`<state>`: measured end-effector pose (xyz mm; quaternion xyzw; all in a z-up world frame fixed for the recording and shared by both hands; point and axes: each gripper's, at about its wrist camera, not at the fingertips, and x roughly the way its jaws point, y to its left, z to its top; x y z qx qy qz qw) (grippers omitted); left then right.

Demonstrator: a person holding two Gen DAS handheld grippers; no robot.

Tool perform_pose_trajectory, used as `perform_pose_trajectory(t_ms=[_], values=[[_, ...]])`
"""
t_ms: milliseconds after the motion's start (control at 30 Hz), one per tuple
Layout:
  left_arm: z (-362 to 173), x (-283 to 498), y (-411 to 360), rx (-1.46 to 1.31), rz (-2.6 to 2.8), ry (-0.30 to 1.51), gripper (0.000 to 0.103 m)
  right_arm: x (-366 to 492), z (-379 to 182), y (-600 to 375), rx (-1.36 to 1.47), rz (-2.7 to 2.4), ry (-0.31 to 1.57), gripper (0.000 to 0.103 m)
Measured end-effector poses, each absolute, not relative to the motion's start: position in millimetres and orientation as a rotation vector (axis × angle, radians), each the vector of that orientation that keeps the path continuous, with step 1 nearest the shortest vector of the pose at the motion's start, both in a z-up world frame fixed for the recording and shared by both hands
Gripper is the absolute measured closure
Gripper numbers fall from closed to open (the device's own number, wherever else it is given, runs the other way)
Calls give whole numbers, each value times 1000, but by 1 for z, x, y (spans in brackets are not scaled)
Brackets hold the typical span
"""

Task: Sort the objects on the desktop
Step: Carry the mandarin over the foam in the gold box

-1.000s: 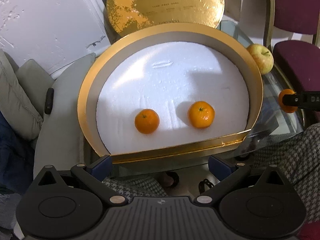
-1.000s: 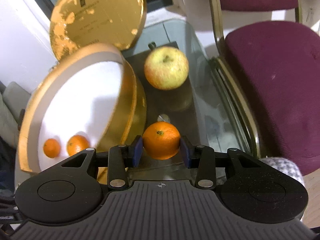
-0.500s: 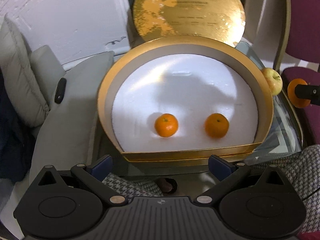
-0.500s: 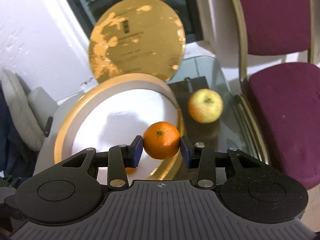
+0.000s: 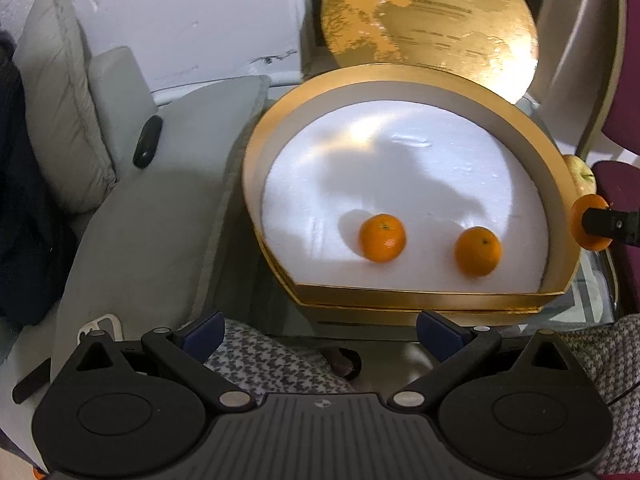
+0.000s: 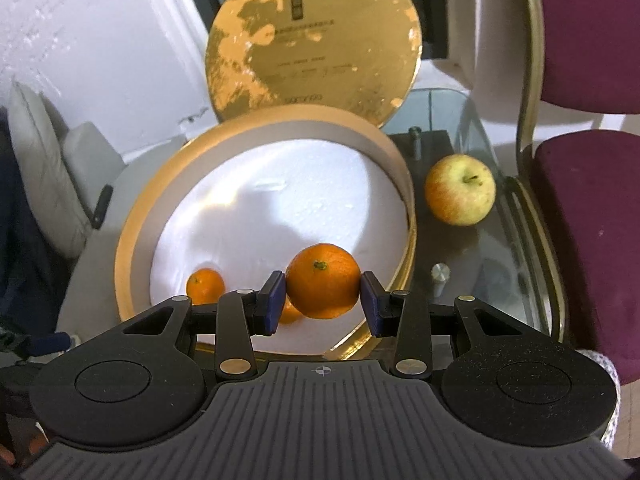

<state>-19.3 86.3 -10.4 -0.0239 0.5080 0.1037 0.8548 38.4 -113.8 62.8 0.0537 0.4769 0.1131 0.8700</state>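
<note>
3 mandarins are counted: 2 mandarins [image 5: 382, 237] lie in the gold box [image 6: 132, 240], and 1 mandarin [image 6: 323, 286] is pinched by the right gripper [image 6: 323, 300] above it. 1 apple [image 6: 460, 189] sits on the glass tabletop [image 6: 500, 256]. The left gripper [image 5: 320, 332] is spread, empty. The lid [image 6: 312, 40] print is illegible.

Both wrist views look steeply down, near; share gold box [image 5: 400, 300] [image 6: 132, 240].

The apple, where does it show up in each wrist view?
Left wrist view: the apple peeks out at the right edge, mostly hidden behind the gold box.
Right wrist view: it sits in full view, right of centre, on the glass table.
Shared landmark: the gold lid standing behind the box.
</note>
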Motion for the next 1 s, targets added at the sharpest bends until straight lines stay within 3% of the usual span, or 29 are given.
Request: perform_pose_trajectory(t_ms=[733, 1000], values=[[-24, -17, 127, -117, 322, 1113, 1, 98, 59, -52, 8, 318, 988, 61], [-28, -17, 128, -121, 318, 1128, 1, 115, 35, -18, -69, 376, 1061, 61]])
